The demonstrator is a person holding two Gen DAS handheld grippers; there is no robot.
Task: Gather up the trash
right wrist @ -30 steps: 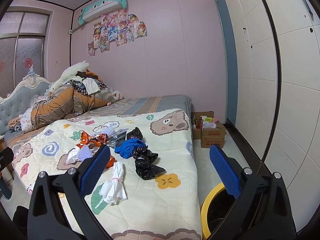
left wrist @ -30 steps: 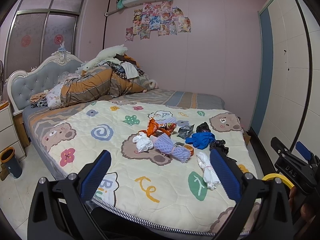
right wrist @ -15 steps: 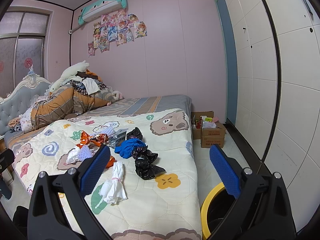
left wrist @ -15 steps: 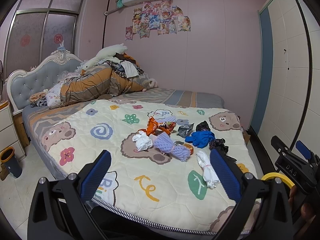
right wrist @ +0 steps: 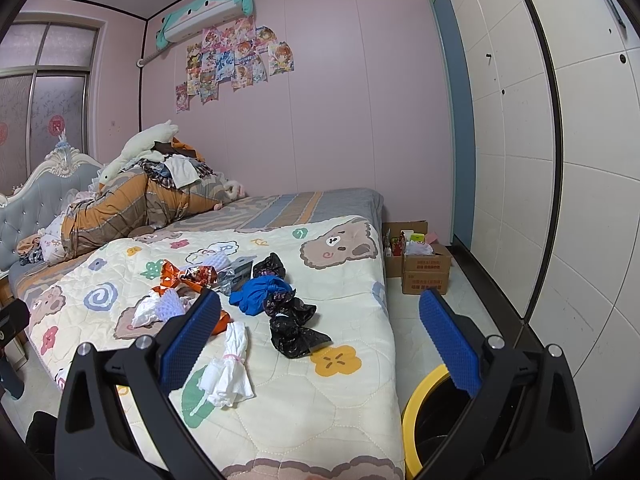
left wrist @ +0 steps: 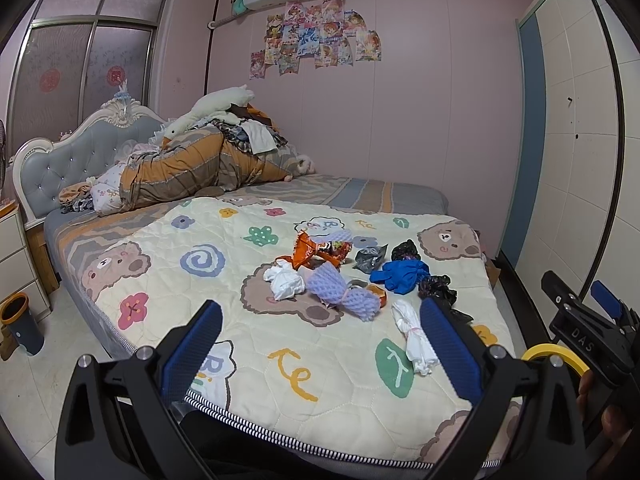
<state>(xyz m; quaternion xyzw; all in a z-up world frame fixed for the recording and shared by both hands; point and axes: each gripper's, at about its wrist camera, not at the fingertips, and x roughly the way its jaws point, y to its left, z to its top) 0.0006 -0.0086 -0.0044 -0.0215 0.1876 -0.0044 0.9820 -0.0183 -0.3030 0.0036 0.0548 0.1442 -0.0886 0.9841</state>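
Observation:
Trash lies in a cluster on the cartoon quilt (left wrist: 224,292): a white tissue wad (left wrist: 285,282), purple foam netting (left wrist: 344,294), an orange snack wrapper (left wrist: 316,249), a blue bag (left wrist: 402,275), black bags (right wrist: 294,326) and a tied white bundle (right wrist: 228,368). A yellow-rimmed bin (right wrist: 428,420) stands on the floor right of the bed. My left gripper (left wrist: 318,346) is open and empty, short of the cluster. My right gripper (right wrist: 320,344) is open and empty, over the bed's right edge; it shows in the left wrist view (left wrist: 588,332).
Piled bedding and clothes (left wrist: 192,160) lie at the headboard. Cardboard boxes (right wrist: 420,260) stand on the floor by the wardrobe (right wrist: 540,160). A small blue bin (left wrist: 20,324) and a nightstand (left wrist: 16,256) stand left of the bed.
The view from both grippers has barely shifted; the left one has drifted slightly. Nothing on the bed has moved.

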